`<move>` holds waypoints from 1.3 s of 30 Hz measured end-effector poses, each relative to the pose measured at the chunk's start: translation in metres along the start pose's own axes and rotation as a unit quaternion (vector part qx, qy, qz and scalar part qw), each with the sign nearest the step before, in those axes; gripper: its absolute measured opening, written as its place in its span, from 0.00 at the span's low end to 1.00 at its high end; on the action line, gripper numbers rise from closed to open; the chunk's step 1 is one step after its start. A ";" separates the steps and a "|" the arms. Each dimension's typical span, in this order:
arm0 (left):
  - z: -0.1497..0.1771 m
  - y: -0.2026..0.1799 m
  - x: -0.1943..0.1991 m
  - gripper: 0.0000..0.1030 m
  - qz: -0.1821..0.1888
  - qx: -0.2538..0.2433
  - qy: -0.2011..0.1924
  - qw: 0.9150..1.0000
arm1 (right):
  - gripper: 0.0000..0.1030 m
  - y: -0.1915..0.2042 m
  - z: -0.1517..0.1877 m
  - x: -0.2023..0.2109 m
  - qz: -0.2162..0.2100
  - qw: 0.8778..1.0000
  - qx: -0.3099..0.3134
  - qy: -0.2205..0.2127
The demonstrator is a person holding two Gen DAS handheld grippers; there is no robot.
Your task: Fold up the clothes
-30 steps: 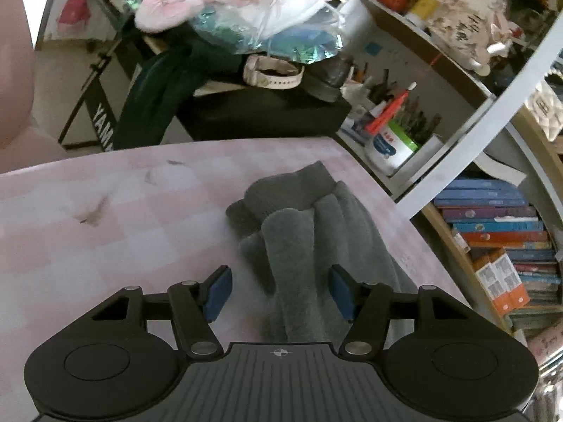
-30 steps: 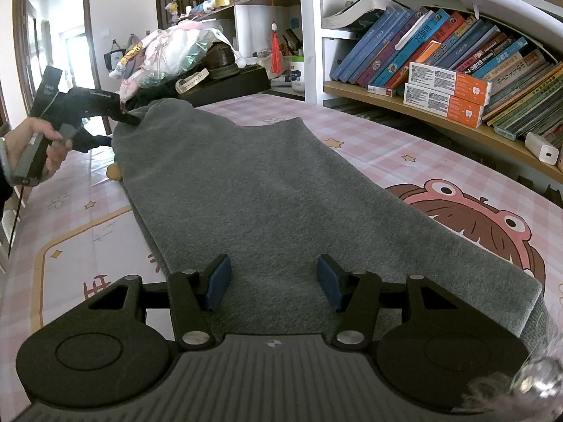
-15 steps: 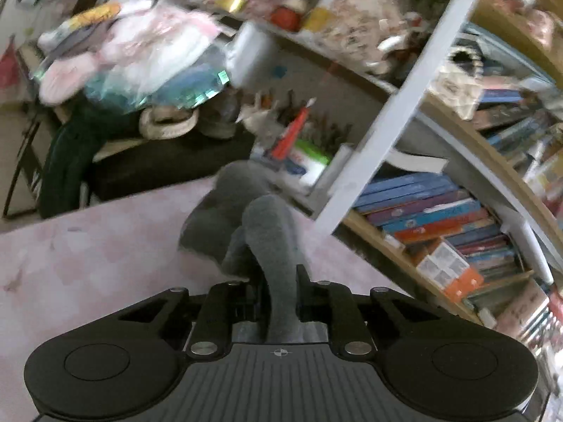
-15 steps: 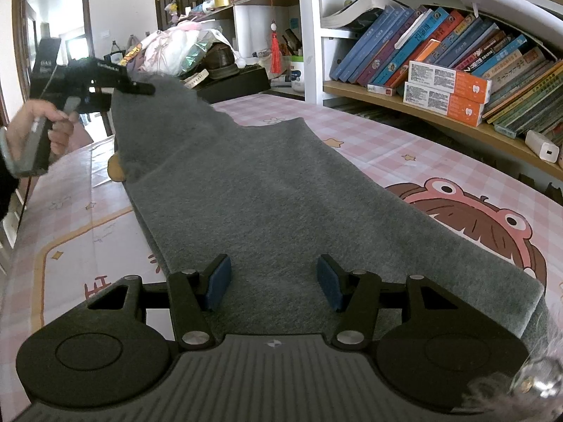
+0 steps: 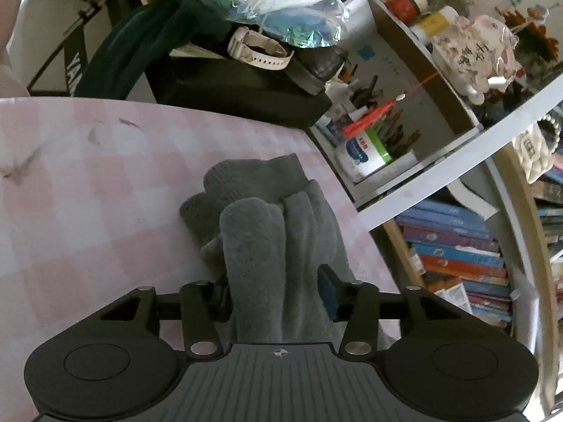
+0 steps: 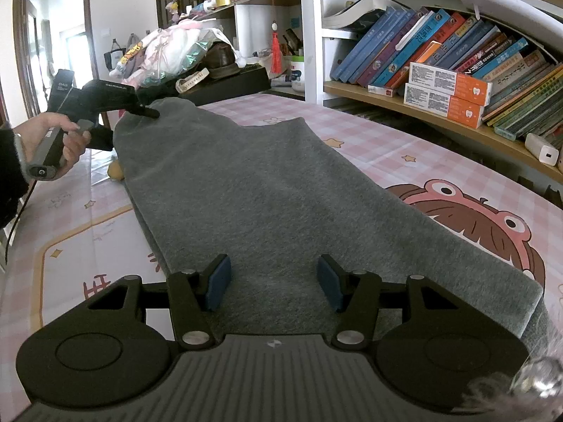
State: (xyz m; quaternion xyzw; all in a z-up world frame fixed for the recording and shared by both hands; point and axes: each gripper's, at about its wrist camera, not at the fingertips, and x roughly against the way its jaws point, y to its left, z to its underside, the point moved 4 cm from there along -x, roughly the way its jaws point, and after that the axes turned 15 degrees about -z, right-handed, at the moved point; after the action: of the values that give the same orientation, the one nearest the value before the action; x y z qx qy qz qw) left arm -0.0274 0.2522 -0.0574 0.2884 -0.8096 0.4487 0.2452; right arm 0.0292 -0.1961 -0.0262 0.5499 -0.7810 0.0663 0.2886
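One grey garment [image 6: 281, 190] lies lengthwise on the pink checked tablecloth [image 6: 404, 140], running from six o'clock up to eleven o'clock in the right wrist view. Two grippers work on it.

At nine o'clock in that view, one hand [image 6: 61, 140] grips the handle of the left gripper [image 6: 149, 112], whose tips sit at the garment's far end; a small label on the handle's top reads "DAS", and the pale writing on its body is too small to read. At six o'clock the right gripper [image 6: 273, 283] hangs over the near end, its two blue pads [image 6: 218, 281] well apart with only flat cloth below them, gripping nothing. At two o'clock one row of leaning books [image 6: 440, 45] fills a shelf, with two orange-and-white boxes [image 6: 447, 93] stacked in front; their print is unreadable.

The left wrist view alone shows the far end bunched into folds, with its ribbed cuff [image 5: 246, 179] at twelve o'clock of the bundle. A raised fold stands between the left gripper's jaws, which have just been opening; the right-hand pad [image 5: 329, 295] stands clear of the cloth, the other is hidden behind the fold. One white watch [image 5: 258, 47] lies on a black case [image 5: 228, 88] at twelve o'clock; white letters "YA" show on a dark stand [image 5: 75, 74] at ten o'clock.
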 end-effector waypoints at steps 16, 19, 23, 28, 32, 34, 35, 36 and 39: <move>0.022 -0.097 0.079 0.17 0.054 -0.241 -0.116 0.962 | 0.52 0.000 0.000 0.000 0.001 1.000 0.000 0.000; 0.043 -0.124 0.095 0.17 0.062 -0.317 -0.136 0.937 | 0.52 0.000 0.000 0.000 0.001 1.000 0.000 0.000; 0.088 -0.155 0.115 0.17 0.081 -0.436 -0.165 0.881 | 0.52 0.000 0.000 0.000 0.001 1.000 0.000 0.000; 0.168 -0.167 0.110 0.21 0.068 -0.584 -0.143 0.796 | 0.52 0.001 -0.001 0.000 0.001 1.000 0.000 0.000; 0.230 -0.157 0.093 0.25 0.049 -0.680 -0.106 0.724 | 0.52 0.001 -0.001 0.000 0.001 1.000 0.000 0.000; 0.249 -0.152 0.089 0.31 0.040 -0.710 -0.118 0.693 | 0.52 0.001 -0.001 0.000 0.001 1.000 0.000 0.000; 0.255 -0.151 0.089 0.32 0.032 -0.722 -0.132 0.679 | 0.52 0.001 -0.001 0.000 0.001 1.000 0.000 0.000; 0.257 -0.151 0.088 0.32 0.028 -0.728 -0.139 0.671 | 0.52 0.001 -0.001 0.000 0.001 1.000 0.000 0.000; 0.259 -0.152 0.089 0.36 0.022 -0.737 -0.149 0.659 | 0.52 0.001 -0.001 0.000 0.001 1.000 0.000 0.000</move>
State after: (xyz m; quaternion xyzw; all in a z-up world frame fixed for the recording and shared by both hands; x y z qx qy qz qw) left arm -0.0221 -0.0597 -0.0340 0.0586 -0.9071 -0.3384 0.2432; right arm 0.0288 -0.1955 -0.0255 0.5493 -0.7813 0.0670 0.2886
